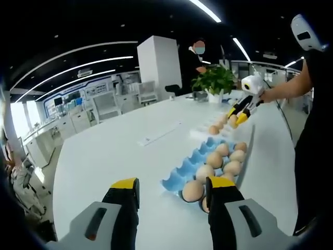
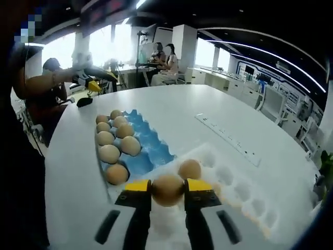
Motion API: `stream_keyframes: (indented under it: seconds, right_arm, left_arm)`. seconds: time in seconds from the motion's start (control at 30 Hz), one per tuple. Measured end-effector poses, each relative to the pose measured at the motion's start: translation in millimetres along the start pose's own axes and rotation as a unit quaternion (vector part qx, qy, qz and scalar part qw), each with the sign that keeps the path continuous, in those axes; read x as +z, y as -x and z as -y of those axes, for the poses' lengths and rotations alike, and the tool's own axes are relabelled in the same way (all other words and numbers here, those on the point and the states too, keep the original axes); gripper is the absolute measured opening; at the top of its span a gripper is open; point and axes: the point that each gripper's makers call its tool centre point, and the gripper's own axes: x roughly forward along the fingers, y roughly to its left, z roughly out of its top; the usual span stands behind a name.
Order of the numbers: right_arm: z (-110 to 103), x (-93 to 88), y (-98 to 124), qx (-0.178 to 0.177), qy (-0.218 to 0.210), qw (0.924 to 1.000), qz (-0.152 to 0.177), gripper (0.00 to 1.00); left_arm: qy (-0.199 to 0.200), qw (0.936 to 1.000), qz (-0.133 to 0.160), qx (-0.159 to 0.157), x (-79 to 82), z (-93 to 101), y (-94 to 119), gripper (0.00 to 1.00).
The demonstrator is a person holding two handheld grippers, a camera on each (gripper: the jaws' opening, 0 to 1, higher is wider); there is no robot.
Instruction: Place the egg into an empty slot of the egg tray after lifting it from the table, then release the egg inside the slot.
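In the right gripper view my right gripper (image 2: 167, 194) is shut on a brown egg (image 2: 167, 188), held over the near part of a white egg tray (image 2: 234, 179). A second egg (image 2: 190, 168) sits in a slot of that tray just beyond. The blue egg tray (image 2: 151, 151) to its left holds several eggs. In the left gripper view my left gripper (image 1: 173, 185) stands open with nothing between its jaws, close to the near end of the blue tray (image 1: 182, 172). Farther off, the right gripper (image 1: 235, 121) hovers over the white tray (image 1: 221, 136), beside an egg (image 1: 213, 129).
A white power strip (image 2: 226, 136) lies on the white table (image 2: 171, 109) past the trays. A potted plant (image 1: 214, 80) stands at the table's far end. People sit at a distant desk (image 2: 164, 60). A person's arm holds the left gripper (image 2: 93, 86).
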Motion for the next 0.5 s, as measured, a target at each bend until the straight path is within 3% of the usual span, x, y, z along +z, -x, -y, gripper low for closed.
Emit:
stream_keyframes:
  seconds: [0.27, 0.5]
  right_arm:
    - [-24, 18.9, -29, 0.039, 0.012, 0.9991, 0.013, 0.25]
    - [-38, 21.0, -44, 0.063, 0.027, 0.9976, 0.008, 0.25]
  left_arm:
    - [0.000, 1.0000, -0.002, 0.001, -0.8, 0.2, 1, 0.52]
    - [-0.001, 1.0000, 0.000, 0.003, 0.9, -0.5, 2, 0.52]
